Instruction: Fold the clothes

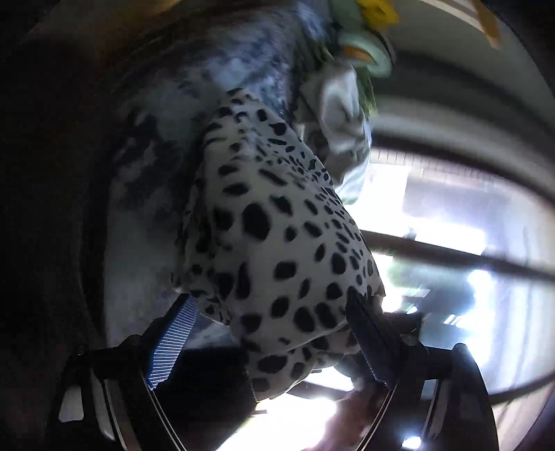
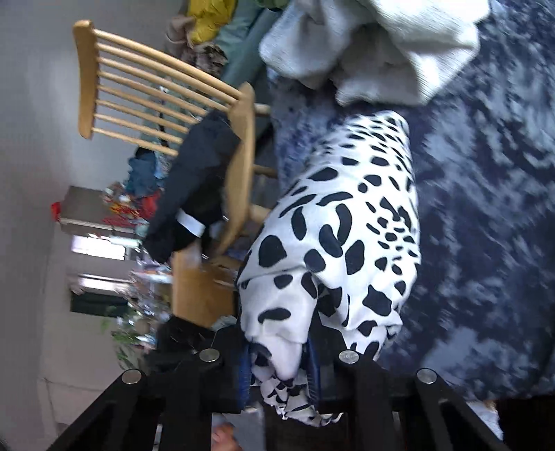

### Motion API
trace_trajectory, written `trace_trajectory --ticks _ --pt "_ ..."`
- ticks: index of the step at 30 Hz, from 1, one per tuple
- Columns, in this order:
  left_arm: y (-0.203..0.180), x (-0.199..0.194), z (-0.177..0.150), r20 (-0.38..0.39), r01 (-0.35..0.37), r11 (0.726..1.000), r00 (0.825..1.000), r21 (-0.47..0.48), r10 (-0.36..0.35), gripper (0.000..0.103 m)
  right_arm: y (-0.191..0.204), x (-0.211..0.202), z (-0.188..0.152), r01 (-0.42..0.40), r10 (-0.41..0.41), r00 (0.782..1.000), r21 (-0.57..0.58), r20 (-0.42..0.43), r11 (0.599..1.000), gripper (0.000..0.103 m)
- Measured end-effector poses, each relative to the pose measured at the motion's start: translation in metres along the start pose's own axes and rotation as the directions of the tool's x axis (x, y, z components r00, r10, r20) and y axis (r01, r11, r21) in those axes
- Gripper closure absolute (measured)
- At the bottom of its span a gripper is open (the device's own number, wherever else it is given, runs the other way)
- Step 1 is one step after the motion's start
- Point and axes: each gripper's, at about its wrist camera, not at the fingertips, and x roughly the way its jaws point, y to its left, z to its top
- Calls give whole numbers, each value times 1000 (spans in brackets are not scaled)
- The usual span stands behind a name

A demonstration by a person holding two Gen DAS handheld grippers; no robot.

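Note:
A white garment with black spots [image 1: 277, 225] lies bunched on a mottled blue-and-white cover [image 1: 225, 62]. In the left wrist view my left gripper [image 1: 274, 333] stands wide open around the near end of this garment. The cloth bulges between its two fingers, and I see no pinch in it. In the right wrist view the spotted garment [image 2: 347, 225] stretches away over the cover [image 2: 485, 208]. My right gripper [image 2: 279, 371] is shut on a gathered fold at the garment's near end, and the cloth bunches out below the blue pads [image 2: 242, 378].
A pale grey garment [image 2: 374, 52] lies crumpled beyond the spotted one. A wooden spindle-back chair [image 2: 156, 90] stands by the cover's edge with a dark garment [image 2: 194, 194] draped over it. More clothes [image 2: 215, 20] are piled behind. A bright window [image 1: 433, 208] fills the left view's right side.

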Motion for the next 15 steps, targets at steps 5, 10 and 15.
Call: trace_trajectory --ticks 5,10,15 --pt "8 5 3 34 91 989 996 -114 -87 9 5 3 2 -35 34 999 25 9 999 83" --pt "20 16 -4 49 181 956 984 -229 -174 7 4 0 13 -77 74 996 74 45 994 83" --pt "17 20 -4 101 258 924 966 -282 -239 5 2 1 22 -139 131 989 122 69 983 83"
